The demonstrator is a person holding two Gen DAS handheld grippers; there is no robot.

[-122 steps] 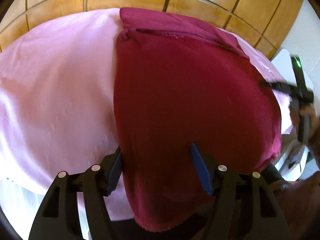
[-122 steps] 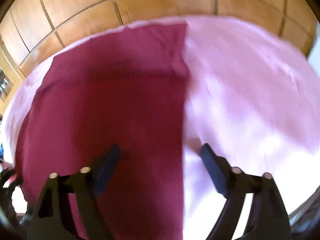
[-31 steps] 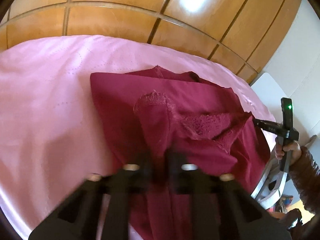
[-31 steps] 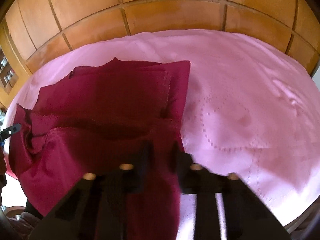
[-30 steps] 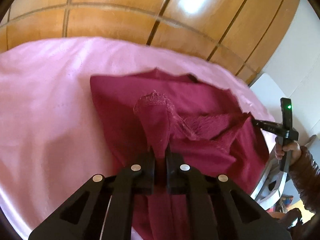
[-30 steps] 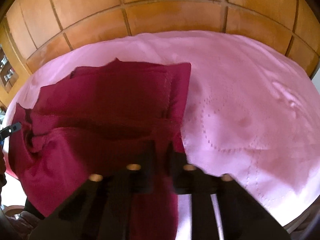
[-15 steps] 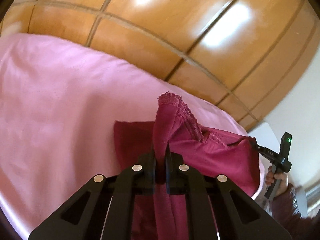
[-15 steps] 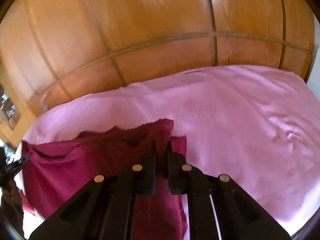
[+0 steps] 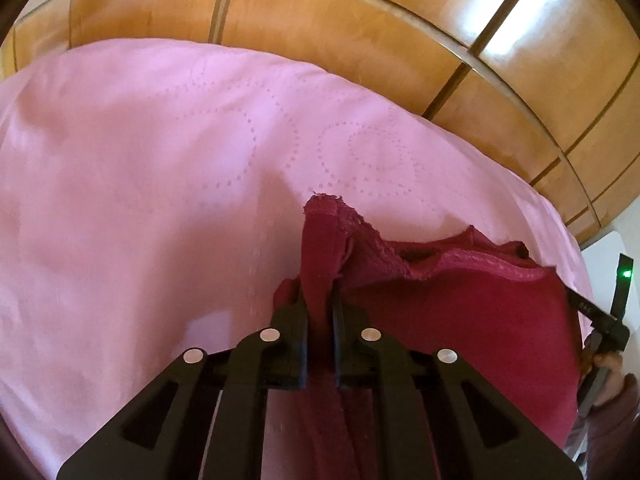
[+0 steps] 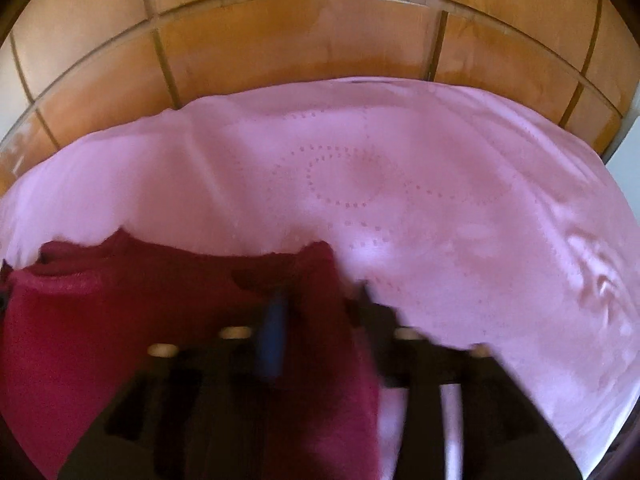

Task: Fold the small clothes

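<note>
A dark red garment lies folded over on the pink bed cover. My left gripper is shut on the garment's left corner, whose frayed edge sticks up between the fingers. In the right wrist view the garment fills the lower left. My right gripper is blurred, with its jaws parted around the garment's right corner, which lies between them. The right gripper also shows at the far right edge of the left wrist view, beside the garment's far edge.
A wooden panelled wall runs behind the bed and shows in the right wrist view too. The pink cover spreads wide to the right of the garment. A white surface stands beyond the bed at the right.
Both grippers have carried the garment's near edge forward over the rest of it and come down low. The right gripper's jaws have come apart; the left stays shut on its corner.
</note>
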